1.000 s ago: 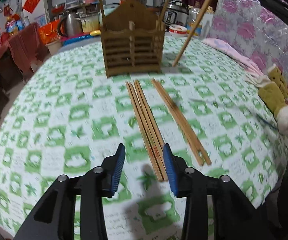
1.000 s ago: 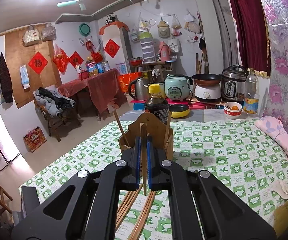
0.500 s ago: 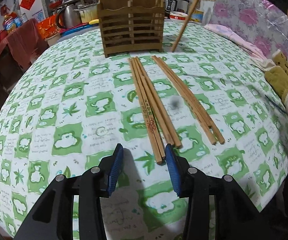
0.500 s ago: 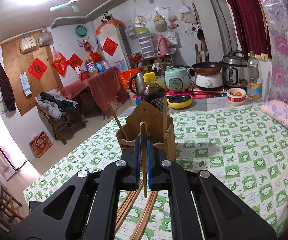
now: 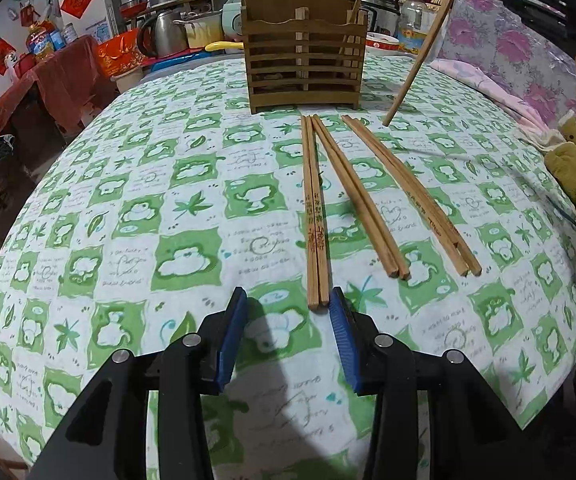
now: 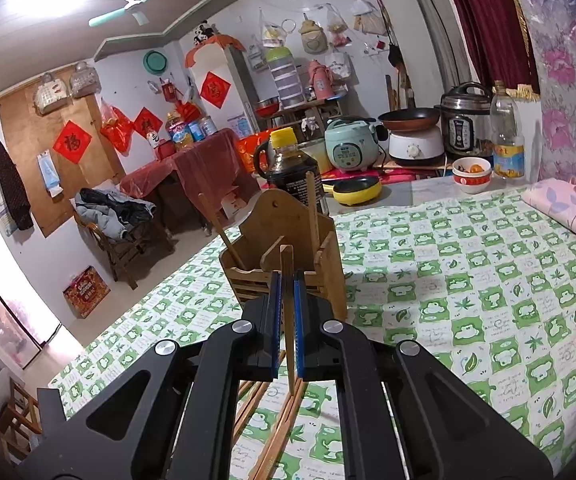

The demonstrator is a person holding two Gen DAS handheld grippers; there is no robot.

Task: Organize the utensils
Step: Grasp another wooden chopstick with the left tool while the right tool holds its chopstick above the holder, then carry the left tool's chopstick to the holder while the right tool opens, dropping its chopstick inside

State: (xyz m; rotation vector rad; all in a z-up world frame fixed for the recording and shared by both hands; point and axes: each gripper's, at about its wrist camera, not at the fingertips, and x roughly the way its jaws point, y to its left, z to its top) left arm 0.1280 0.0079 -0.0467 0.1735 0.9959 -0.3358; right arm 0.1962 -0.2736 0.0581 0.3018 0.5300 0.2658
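Observation:
A slatted wooden utensil holder (image 5: 306, 44) stands at the far side of the green-checked tablecloth (image 5: 135, 216), with two chopsticks (image 6: 312, 200) upright in it. Three pairs of wooden chopsticks lie in front of it: a left pair (image 5: 314, 216), a middle pair (image 5: 356, 196) and a right pair (image 5: 412, 196). My left gripper (image 5: 288, 308) hangs open low over the cloth. The left pair's near ends sit just at its right pad (image 5: 342, 332), untouched. My right gripper (image 6: 286, 284) is shut on one chopstick (image 6: 288, 352), held steeply in front of the holder (image 6: 288, 236), tip above the cloth.
A dark sauce bottle (image 6: 292, 168) stands behind the holder. Rice cookers, a kettle, a bowl (image 6: 471, 174) and a plastic bottle crowd the counter beyond the table. Pink bedding (image 5: 488, 84) and a soft toy (image 5: 572, 168) lie at the right edge, beside a person's hand.
My left gripper has sunk closer to the cloth and drawn back, so the left pair's ends now lie at its fingertips. My right gripper has come down with its chopstick.

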